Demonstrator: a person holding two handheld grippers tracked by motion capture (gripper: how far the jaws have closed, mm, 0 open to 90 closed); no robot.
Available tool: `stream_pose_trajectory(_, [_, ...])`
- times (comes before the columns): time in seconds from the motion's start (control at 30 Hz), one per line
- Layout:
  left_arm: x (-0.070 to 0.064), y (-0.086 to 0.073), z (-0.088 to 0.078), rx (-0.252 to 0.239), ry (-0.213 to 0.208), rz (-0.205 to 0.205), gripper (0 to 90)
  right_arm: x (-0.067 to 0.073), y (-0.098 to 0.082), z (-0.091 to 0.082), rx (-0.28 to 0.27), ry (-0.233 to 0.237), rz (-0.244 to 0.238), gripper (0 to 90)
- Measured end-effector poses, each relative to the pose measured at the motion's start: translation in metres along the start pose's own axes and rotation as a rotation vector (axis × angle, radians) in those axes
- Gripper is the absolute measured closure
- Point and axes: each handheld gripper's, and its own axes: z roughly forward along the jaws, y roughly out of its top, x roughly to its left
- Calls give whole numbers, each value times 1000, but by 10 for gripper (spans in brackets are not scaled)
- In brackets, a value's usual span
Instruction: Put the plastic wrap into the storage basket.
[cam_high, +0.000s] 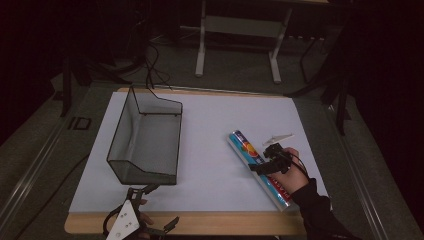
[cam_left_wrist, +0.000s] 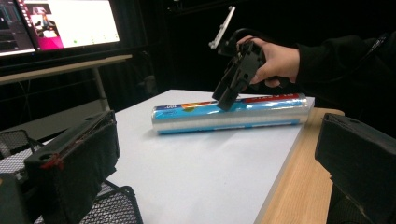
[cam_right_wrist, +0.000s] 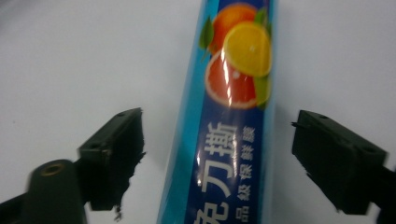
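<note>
Roll (cam_right_wrist: 224, 140): glossy blue cylinder | right tool (cam_right_wrist: 217, 154): jaws spread astride | left tool (cam_left_wrist: 219, 158): parted

Count: 1 roll (cam_high: 257, 169) btwn right gripper's (cam_high: 262, 167) wide jaws. 1 mesh basket (cam_high: 145, 137) just ahead of left gripper (cam_high: 157, 207), well left of the right one. 2 grippers, 1 table (cam_high: 210, 125).
</note>
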Motion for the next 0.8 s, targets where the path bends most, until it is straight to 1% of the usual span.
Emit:
stream_pose_trajectory(0.03, [0,0,0,0,0,0,4,0,0,0,0,0,0,178])
stream_pose_trajectory(0.07, [0,0,0,-4,-1,-6,4,0,0,4,22,-7,0,180])
stream_pose_trajectory(0.1, [0,0,0,-4,-1,-6,4,0,0,4,22,-7,0,180])
stream_pose_trajectory(0.13, [0,0,0,-4,1,-6,4,0,-1,9,43,-20,5,195])
stream_pose_trajectory(0.23, [1,0,-1,-7,-2,-9,4,-1,-1,13,59,-21,11,196])
stream_pose_trajectory(0.27, [1,0,-1,-9,-3,-12,4,-2,0,17,92,-24,16,200])
stream_pose_trajectory(0.3, [1,0,-1,-9,-3,-12,4,-3,0,18,95,-28,19,206])
stream_pose_trajectory(0.33, [1,0,-1,-9,-3,-14,4,-3,1,20,119,-26,22,217])
stream_pose_trajectory(0.4, [1,0,0,-7,-5,-14,4,-2,3,21,129,-35,26,228])
stream_pose_trajectory(0.47, [1,0,0,-4,-5,-13,4,0,5,22,156,-49,30,232])
stream_pose_trajectory(0.5, [1,0,0,-4,-5,-13,4,0,5,22,156,-49,30,232])
stream_pose_trajectory(0.53, [1,0,0,-4,-6,-13,4,1,7,24,190,-55,29,236])
stream_pose_trajectory(0.57, [1,0,0,-4,-6,-13,4,1,7,24,190,-55,29,236])
stream_pose_trajectory(0.6, [1,0,0,-4,-8,-13,4,2,10,25,228,-59,35,254])
stream_pose_trajectory(0.63, [1,0,0,-4,-8,-13,4,2,10,25,228,-59,35,254])
stream_pose_trajectory(0.67, [1,0,0,-4,-7,-13,4,3,12,28,258,-64,42,270])
stream_pose_trajectory(0.7, [1,0,0,-4,-7,-13,4,3,12,28,258,-64,42,270])
stream_pose_trajectory(0.73, [1,0,0,-4,-8,-14,4,3,14,30,286,-52,51,289])
stream_pose_trajectory(0.8, [1,0,0,-4,-6,-14,4,4,15,31,306,-55,29,289])
